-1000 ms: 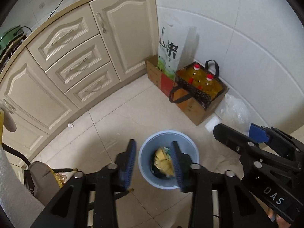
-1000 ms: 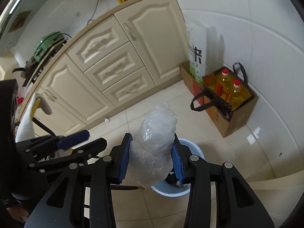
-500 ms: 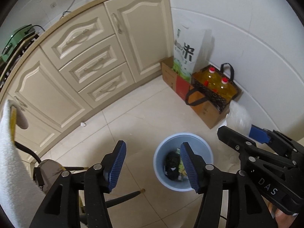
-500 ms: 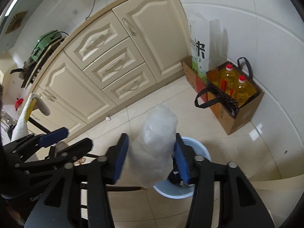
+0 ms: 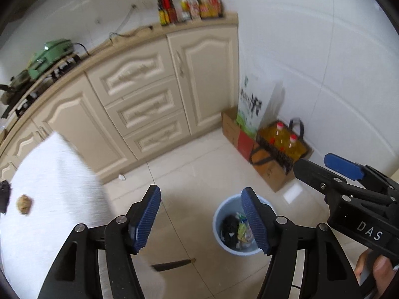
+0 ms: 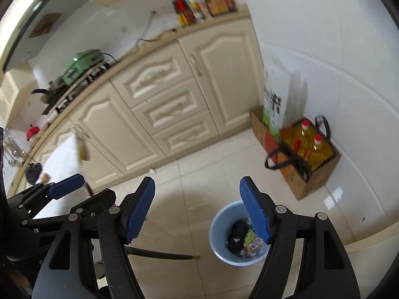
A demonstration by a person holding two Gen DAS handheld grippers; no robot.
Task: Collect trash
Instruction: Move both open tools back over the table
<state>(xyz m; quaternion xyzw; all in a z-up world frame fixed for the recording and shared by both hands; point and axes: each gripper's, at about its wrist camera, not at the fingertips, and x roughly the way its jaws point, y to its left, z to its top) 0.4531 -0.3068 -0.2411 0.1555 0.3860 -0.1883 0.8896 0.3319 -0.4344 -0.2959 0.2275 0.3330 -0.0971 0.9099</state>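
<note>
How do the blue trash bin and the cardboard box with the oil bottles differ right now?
The blue trash bin is round plastic standing out on the open floor tiles; the cardboard box is rectangular and brown, sitting near the white wall. The bin holds loose mixed trash, including something black; the box holds a black-handled bag with two red-capped oil bottles standing upright. Both are open-topped, upright and on the floor.

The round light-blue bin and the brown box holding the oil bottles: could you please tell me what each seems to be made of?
The round light-blue bin looks like smooth moulded plastic, with thin even walls and a slight sheen. The brown box appears to be matte corrugated cardboard, judging by its dull surface and folded edges.
</note>
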